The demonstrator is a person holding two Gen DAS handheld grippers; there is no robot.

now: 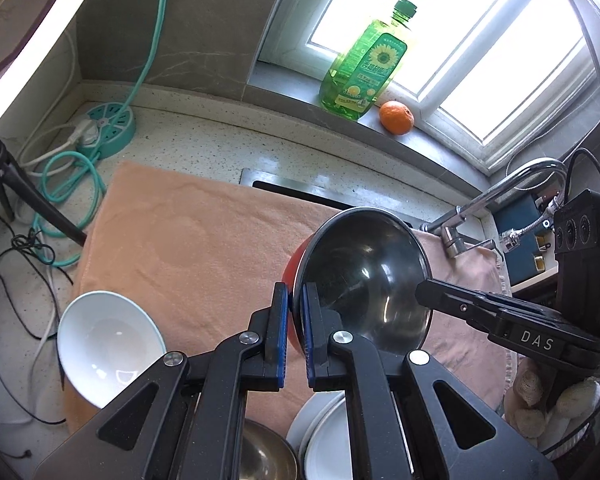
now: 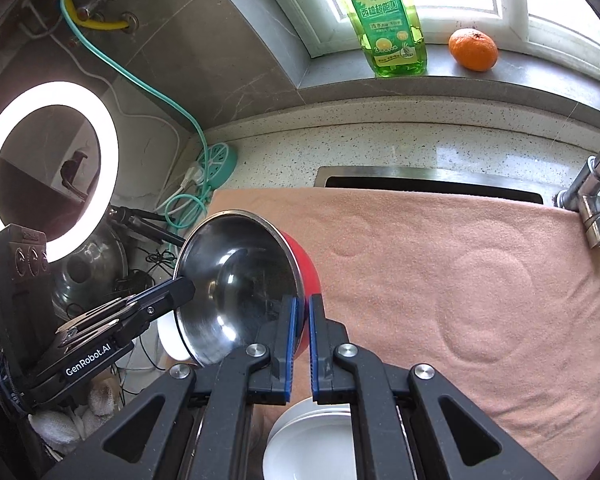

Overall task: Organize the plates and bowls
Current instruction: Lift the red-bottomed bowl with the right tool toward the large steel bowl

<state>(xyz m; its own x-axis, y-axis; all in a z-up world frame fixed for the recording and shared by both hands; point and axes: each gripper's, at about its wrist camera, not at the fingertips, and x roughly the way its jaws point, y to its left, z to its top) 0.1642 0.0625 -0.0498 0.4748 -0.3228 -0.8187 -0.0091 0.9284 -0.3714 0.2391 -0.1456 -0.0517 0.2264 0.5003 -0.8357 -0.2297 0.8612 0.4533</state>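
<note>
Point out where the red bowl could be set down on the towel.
Both grippers, left and right, pinch the red bowl. The towel is bare between the sink slot, the faucet and the bowl. Crowded: the near edge with white plates, and the white bowl corner.

The red bowl with a steel lining (image 1: 364, 276) is tilted steeply on edge above the peach towel, its shiny inside open to both cameras and its red outer wall showing along the rim at 9 o'clock in the left wrist view, at 3 o'clock in the right wrist view (image 2: 242, 284). A white bowl (image 1: 108, 340) leans tilted at the towel's edge, toward 8 o'clock. White plates (image 2: 312, 444) lie stacked at 6 o'clock, and just beside them, at their 9 o'clock, lies a steel bowl (image 1: 266, 456), only partly seen.
</note>
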